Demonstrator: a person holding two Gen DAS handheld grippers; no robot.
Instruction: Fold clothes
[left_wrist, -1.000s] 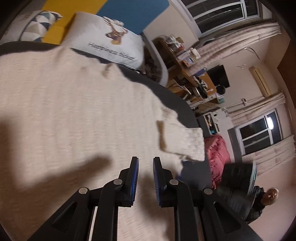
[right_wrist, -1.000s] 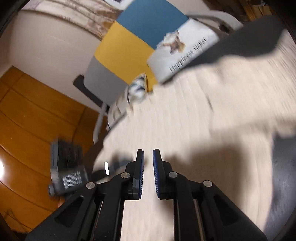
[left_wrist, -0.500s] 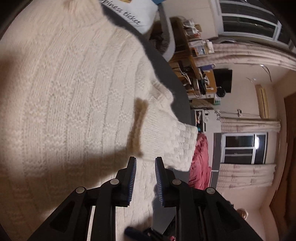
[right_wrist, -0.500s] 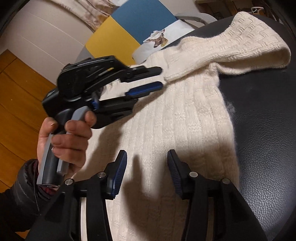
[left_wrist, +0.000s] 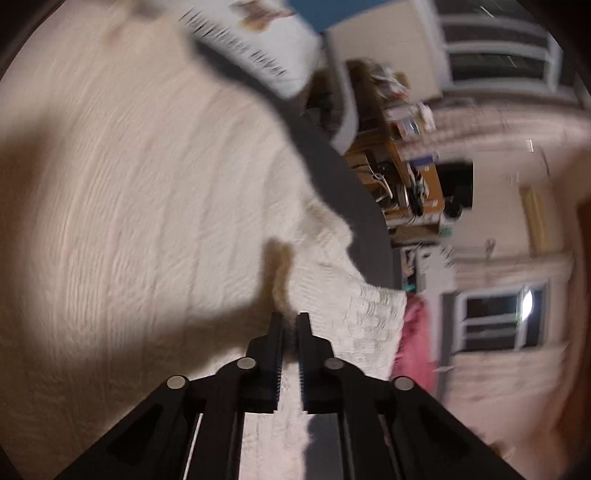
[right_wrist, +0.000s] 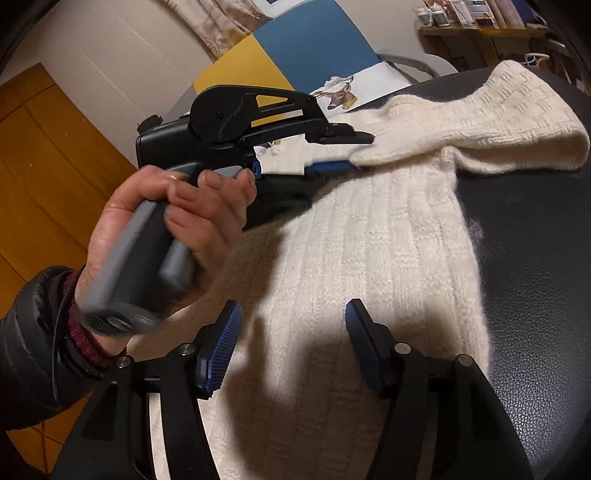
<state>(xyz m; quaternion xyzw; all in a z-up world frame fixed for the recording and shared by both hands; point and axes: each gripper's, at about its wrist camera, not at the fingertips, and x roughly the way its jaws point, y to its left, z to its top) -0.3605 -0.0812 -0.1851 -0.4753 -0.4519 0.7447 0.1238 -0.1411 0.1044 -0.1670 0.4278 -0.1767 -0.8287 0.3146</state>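
A cream knitted sweater (right_wrist: 369, 258) lies spread on a round black leather surface (right_wrist: 535, 258). Its sleeve (right_wrist: 498, 122) is folded across the far side. In the right wrist view a hand (right_wrist: 177, 221) holds my left gripper (right_wrist: 360, 151), whose jaws are closing on the sleeve's near edge. In the left wrist view the left gripper (left_wrist: 290, 321) shows only a sliver of gap, at a fold of the sleeve (left_wrist: 332, 295). My right gripper (right_wrist: 291, 332) hovers over the sweater's body. Its jaws are opening wide and the pads press on nothing.
A white pillow with a deer print (right_wrist: 354, 92) leans against blue and yellow panels (right_wrist: 314, 44) behind the surface. A cluttered wooden desk (left_wrist: 399, 177) and a pink cloth (left_wrist: 413, 339) lie beyond the far edge. Wooden floor (right_wrist: 44, 155) lies to the left.
The left gripper has moved up to the sleeve's fold and closed from a small gap. The right gripper has gone from nearly shut to wide open over the sweater.
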